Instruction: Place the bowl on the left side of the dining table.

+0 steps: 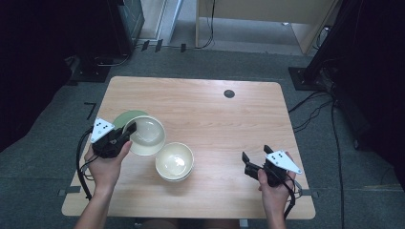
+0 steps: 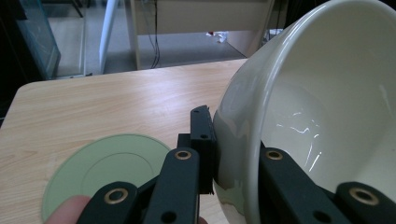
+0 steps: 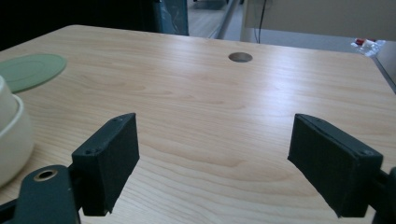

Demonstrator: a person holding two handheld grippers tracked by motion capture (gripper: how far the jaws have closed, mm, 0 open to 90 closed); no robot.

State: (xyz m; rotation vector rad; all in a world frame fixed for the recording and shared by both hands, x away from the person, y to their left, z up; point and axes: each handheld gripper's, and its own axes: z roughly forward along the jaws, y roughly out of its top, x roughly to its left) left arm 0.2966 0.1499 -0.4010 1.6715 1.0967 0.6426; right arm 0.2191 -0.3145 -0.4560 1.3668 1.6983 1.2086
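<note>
Pinching the cream bowl (image 1: 144,136) by its rim, left gripper (image 1: 125,133) clamped, tilted above green plate (image 1: 125,117); best lowered level onto stacked bowls (image 1: 175,162), right gripper (image 1: 256,159) spread empty.

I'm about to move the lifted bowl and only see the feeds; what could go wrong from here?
1. The left gripper pinches the cream bowl by its rim alone, and the bowl hangs tilted; it could pivot or slip out.
2. The held bowl is close beside the stacked bowls; a swing that way might knock them.
3. The green plate lies under the lifted bowl, so a drop could strike it. The right gripper is open, away from the bowls.
</note>
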